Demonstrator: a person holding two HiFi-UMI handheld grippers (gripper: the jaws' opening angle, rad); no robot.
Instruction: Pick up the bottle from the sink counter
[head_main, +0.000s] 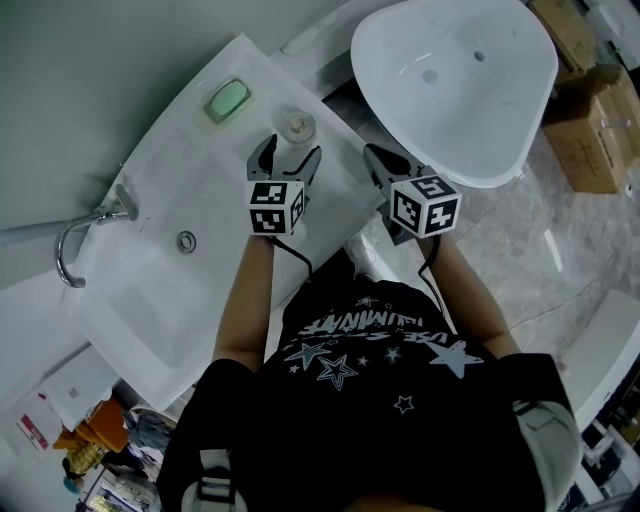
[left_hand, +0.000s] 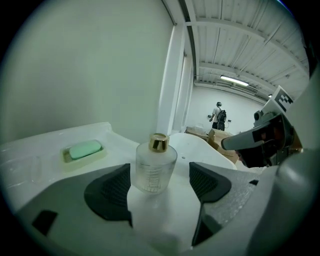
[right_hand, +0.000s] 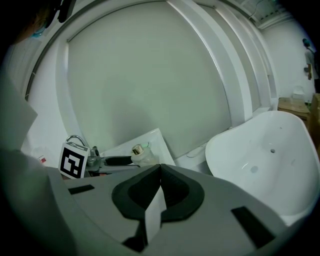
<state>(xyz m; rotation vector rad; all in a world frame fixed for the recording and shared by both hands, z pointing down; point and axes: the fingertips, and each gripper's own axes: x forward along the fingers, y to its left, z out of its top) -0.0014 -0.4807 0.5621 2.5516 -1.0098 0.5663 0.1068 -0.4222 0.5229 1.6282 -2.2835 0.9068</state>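
Surface: white sink counter (head_main: 170, 140) set against a pale grey-green wall, with a sunken bowl and a round drain (head_main: 186, 240).
Room: pale marbled floor (head_main: 560, 260); a big white freestanding basin (head_main: 535, 110) at 2 o'clock from the counter; cardboard boxes (head_main: 590, 130) past it at 3 o'clock; a person (left_hand: 218, 116) far off under a ribbed ceiling.
Counts: one bottle, one green soap (head_main: 227, 100) in its dish, one chrome faucet (head_main: 75, 235), two basins, two grippers.
Bottle: bottle (head_main: 297, 127) is squat and round, of clear frosted glass with faint printed lines on its side and a gold cap; it stands upright.
Bottle's place: on the counter's flat ledge, at 4 o'clock from the soap and at 12 o'clock from the left gripper.
Left gripper: left gripper (head_main: 290, 150) has its jaws spread wide, one on each side of the bottle, pads not pressing on it; nothing held.
Right gripper: right gripper (head_main: 376, 156), at 3 o'clock from the left one, has its jaws closed together, with nothing in them.
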